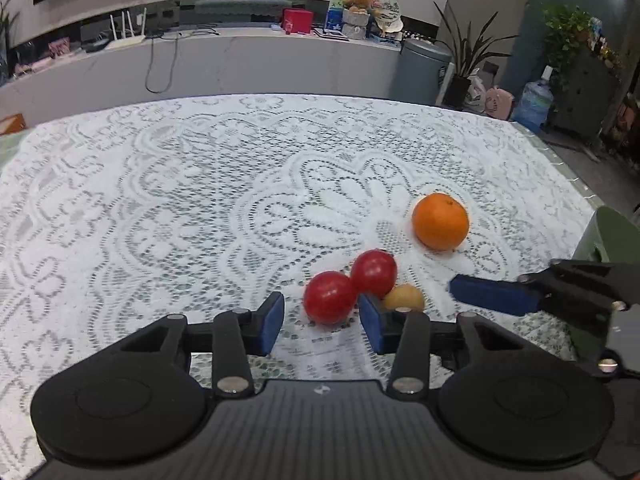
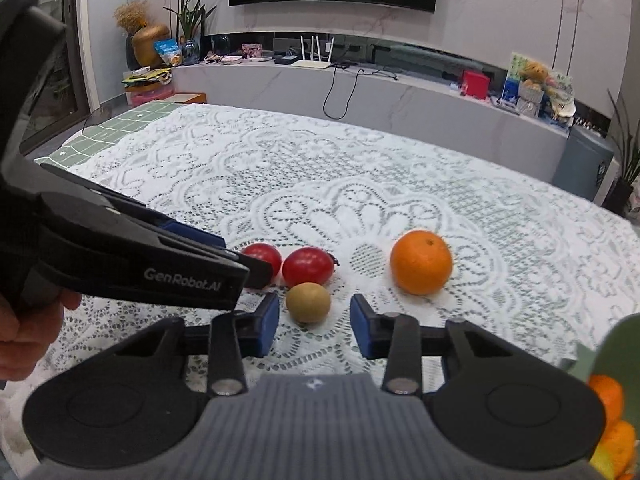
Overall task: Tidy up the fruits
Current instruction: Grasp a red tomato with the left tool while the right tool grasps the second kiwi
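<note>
Two red fruits (image 1: 330,297) (image 1: 374,273), a small brown kiwi (image 1: 404,298) and an orange (image 1: 440,221) lie on the lace tablecloth (image 1: 200,200). My left gripper (image 1: 322,322) is open, its pads either side of the nearer red fruit without touching it. My right gripper (image 2: 314,326) is open just in front of the kiwi (image 2: 308,302). The red fruits (image 2: 307,267) (image 2: 262,255) and the orange (image 2: 421,262) show beyond it. The left gripper reaches in from the left in the right wrist view (image 2: 224,254).
A green container (image 2: 618,360) holding oranges (image 2: 608,400) sits at the table's right edge, also visible in the left wrist view (image 1: 614,236). A green checked mat (image 2: 116,128) lies at the far left. A TV counter stands behind the table.
</note>
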A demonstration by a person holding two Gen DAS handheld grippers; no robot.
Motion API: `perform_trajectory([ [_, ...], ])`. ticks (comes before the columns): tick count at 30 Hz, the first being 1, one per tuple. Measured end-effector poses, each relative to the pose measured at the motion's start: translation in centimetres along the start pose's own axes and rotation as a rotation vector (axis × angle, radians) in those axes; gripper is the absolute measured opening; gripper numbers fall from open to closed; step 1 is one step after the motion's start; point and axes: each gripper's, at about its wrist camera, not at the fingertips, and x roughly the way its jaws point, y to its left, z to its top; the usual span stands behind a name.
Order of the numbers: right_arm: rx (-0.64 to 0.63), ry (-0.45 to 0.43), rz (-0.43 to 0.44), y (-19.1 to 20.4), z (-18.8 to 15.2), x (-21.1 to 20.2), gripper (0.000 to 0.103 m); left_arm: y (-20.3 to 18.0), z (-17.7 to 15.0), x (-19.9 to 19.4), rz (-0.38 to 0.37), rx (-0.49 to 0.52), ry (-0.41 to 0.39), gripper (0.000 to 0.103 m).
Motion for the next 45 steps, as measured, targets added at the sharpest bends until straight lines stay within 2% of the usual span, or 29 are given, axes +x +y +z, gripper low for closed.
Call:
perform_trajectory([
  [10, 0.022, 0.017, 0.036, -0.2, 0.0, 1.6, 0.029, 0.1, 0.1, 0.9, -0.021, -0.012, -0.005, 0.044],
  [12, 0.026, 0.020, 0.037, -0.3, 0.0, 1.8, 0.024, 0.1, 0.1, 1.0, -0.024, -0.012, -0.002, 0.038],
  [15, 0.033, 0.020, 0.039, -0.3, 0.0, 1.7, 0.025, -0.1, 0.1, 0.9, -0.028, -0.009, 0.001, 0.034],
  [24, 0.018, 0.015, 0.028, 0.0, -0.1, 0.4, 0.024, -0.3, -0.1, 0.0, -0.014, -0.019, 0.007, 0.033],
  [35, 0.010, -0.010, 0.015, 0.0, -0.4, -3.8, 0.024, -2.0, -0.7, -3.3, -0.018, 0.027, -0.014, 0.033],
  [45, 0.034, -0.056, -0.008, -0.8, -1.0, -9.7, 0.024, -5.2, -0.7, -7.2, -0.039, 0.057, -0.082, 0.033],
])
